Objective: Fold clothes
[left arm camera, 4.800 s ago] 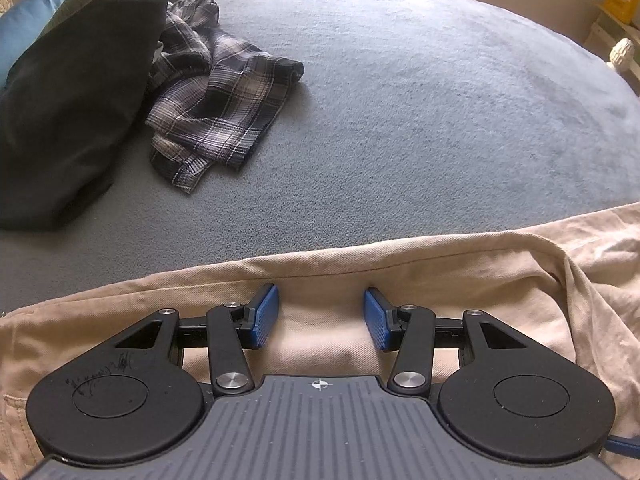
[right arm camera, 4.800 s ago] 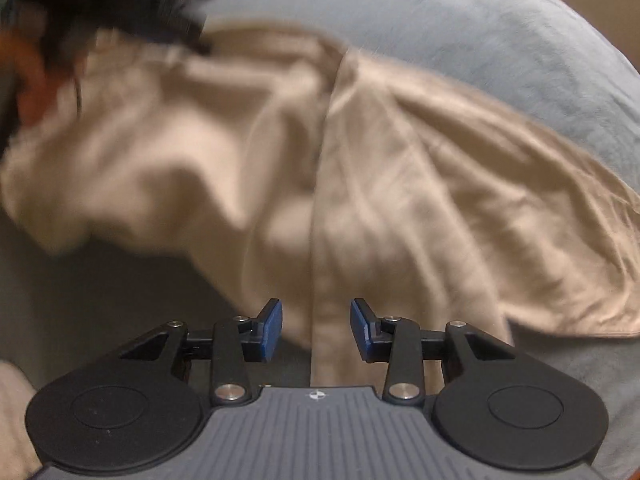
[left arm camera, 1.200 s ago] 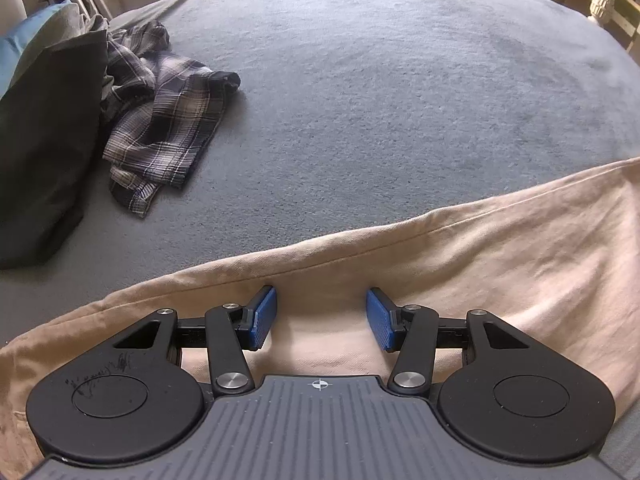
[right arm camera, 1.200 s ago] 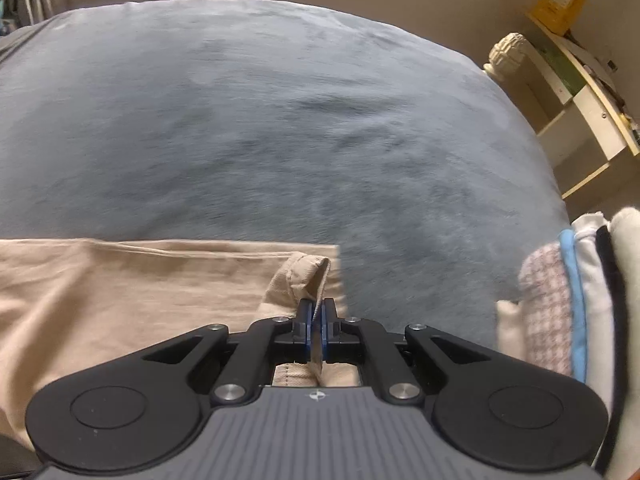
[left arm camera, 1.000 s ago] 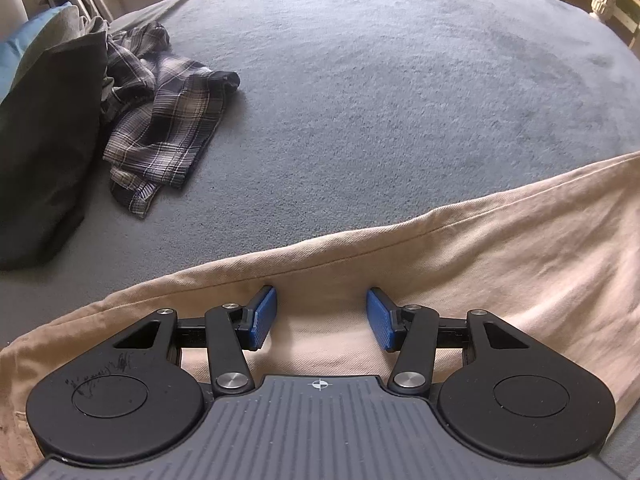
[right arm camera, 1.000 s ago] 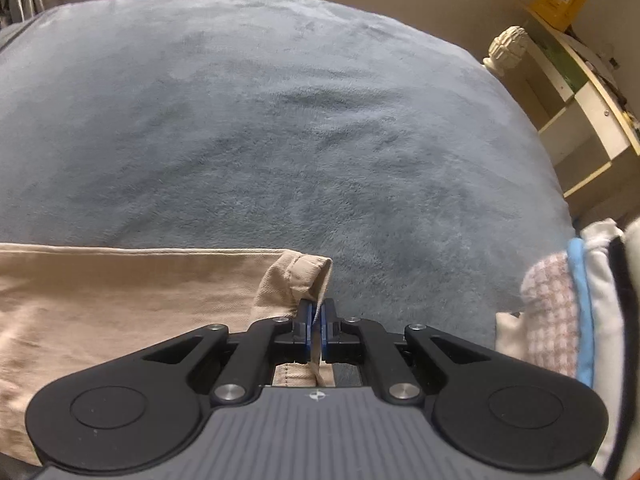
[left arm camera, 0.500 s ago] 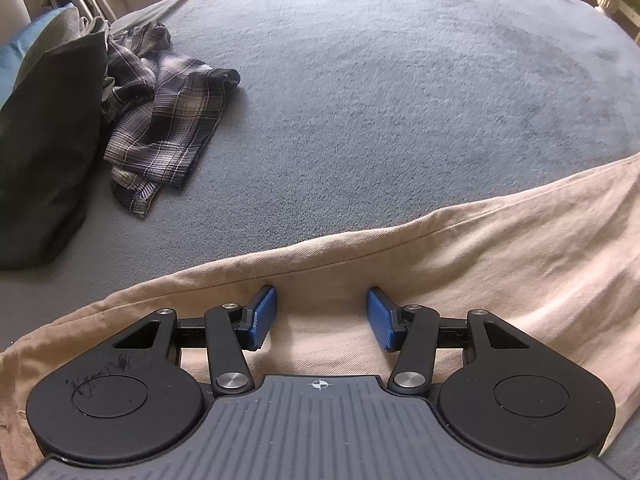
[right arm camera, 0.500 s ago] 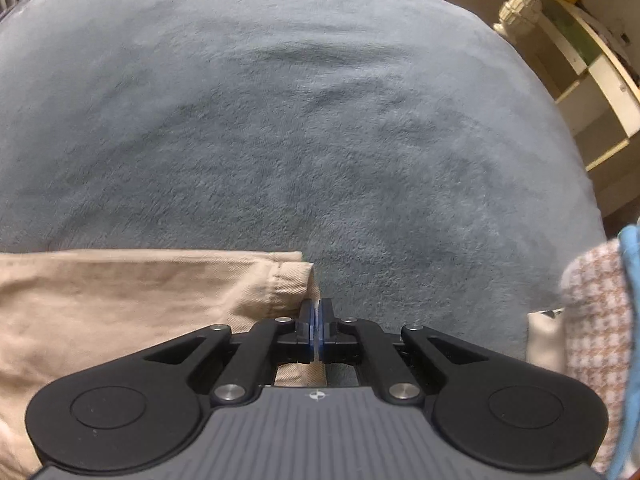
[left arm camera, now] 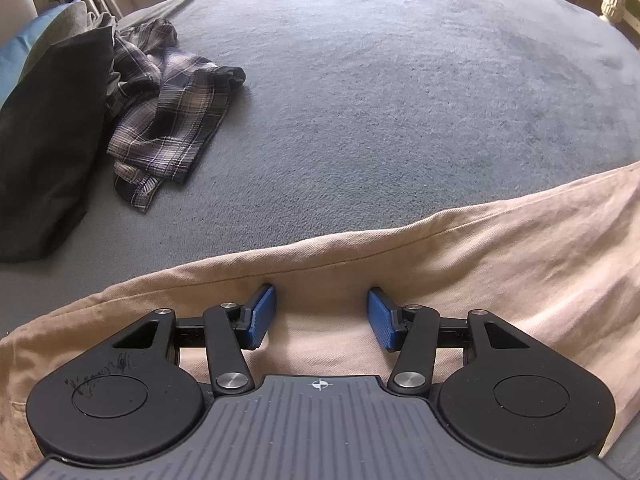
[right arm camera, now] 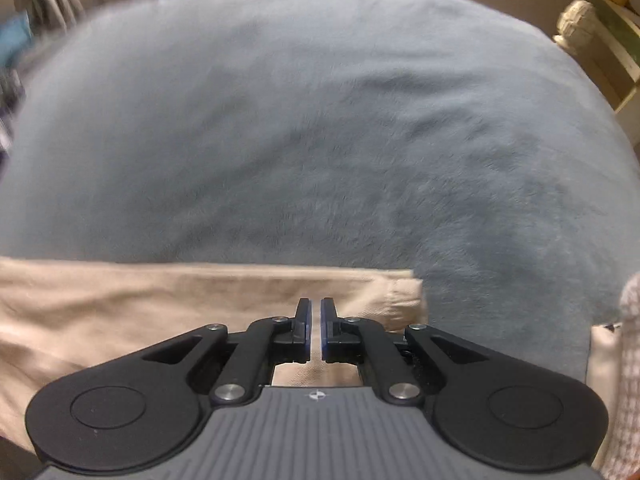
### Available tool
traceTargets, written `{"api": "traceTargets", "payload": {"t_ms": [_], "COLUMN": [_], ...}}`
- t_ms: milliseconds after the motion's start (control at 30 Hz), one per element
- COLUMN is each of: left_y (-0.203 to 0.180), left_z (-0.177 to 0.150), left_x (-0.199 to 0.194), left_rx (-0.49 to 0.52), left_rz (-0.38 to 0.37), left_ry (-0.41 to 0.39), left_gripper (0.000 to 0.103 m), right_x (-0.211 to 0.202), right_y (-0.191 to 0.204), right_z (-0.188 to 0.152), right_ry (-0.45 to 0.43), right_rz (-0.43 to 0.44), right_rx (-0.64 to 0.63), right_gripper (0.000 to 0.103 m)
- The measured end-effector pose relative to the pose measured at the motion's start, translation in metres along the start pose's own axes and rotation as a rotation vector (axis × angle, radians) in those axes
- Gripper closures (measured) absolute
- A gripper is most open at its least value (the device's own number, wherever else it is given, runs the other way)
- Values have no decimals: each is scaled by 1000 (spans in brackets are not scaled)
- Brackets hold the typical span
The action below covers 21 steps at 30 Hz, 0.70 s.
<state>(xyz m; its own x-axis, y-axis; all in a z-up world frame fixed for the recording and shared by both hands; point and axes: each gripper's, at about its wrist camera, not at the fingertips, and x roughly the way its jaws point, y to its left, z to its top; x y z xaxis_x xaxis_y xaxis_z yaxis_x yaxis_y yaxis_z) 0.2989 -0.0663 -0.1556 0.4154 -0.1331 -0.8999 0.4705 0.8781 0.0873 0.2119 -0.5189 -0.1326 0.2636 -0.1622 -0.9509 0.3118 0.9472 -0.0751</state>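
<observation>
Both the left gripper and right gripper hover over tan trousers.

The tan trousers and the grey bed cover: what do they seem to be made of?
The tan trousers look like woven cotton twill, matte: fine diagonal ribbing and a stitched seam show. The grey bed cover looks like fleece or plush, soft and fuzzy, with a short nap that shades in patches. Neither fibre is certain.

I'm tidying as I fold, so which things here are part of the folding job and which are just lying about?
Job: beige trousers, left gripper, right gripper, plaid shirt.
Lying about: dark pillow, grey blanket, shelf.
</observation>
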Motion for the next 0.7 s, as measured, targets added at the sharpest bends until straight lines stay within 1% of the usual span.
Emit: {"api": "traceTargets", "payload": {"t_ms": [33, 67, 133, 200, 233, 267, 300, 367, 500, 633, 700], "left_y": [0, 1, 1, 2, 2, 3, 5, 9, 25, 46, 55], "left_z": [-1, -1, -2, -2, -2, -1, -1, -1, -6, -15, -21], "left_x": [-1, -1, -1, -1, -2, -2, -3, -5, -14, -26, -33], "left_rx": [2, 1, 1, -21, -35, -55, -73, -110, -184, -245, -262], "left_rz": [-1, -2, -6, -2, -1, -1, -4, -18, -51, -82, -96], "left_ry": [-4, -7, -12, -13, -12, -8, -7, -10, -30, -75, -107], "left_gripper": [51, 51, 51, 50, 50, 50, 50, 50, 50, 50, 50], "right_x": [11, 20, 22, 12, 5, -2, -8, -19, -31, -43, -57], "right_y": [-1, -7, -22, -30, -29, -27, -24, -19, -7, 17, 29], "right_z": [2, 3, 4, 2, -1, -3, -7, -16, -35, -53, -57], "right_ry": [17, 20, -2, -18, -22, -25, -18, 1, 14, -9, -45], "right_rz": [-48, -72, -43, -35, -43, -54, -65, -82, -75, -90, -83], "right_rx": [20, 74, 227, 331, 342, 344, 341, 346, 390, 396, 392], "right_gripper": [100, 100, 100, 100, 99, 96, 90, 86, 85, 85, 85]}}
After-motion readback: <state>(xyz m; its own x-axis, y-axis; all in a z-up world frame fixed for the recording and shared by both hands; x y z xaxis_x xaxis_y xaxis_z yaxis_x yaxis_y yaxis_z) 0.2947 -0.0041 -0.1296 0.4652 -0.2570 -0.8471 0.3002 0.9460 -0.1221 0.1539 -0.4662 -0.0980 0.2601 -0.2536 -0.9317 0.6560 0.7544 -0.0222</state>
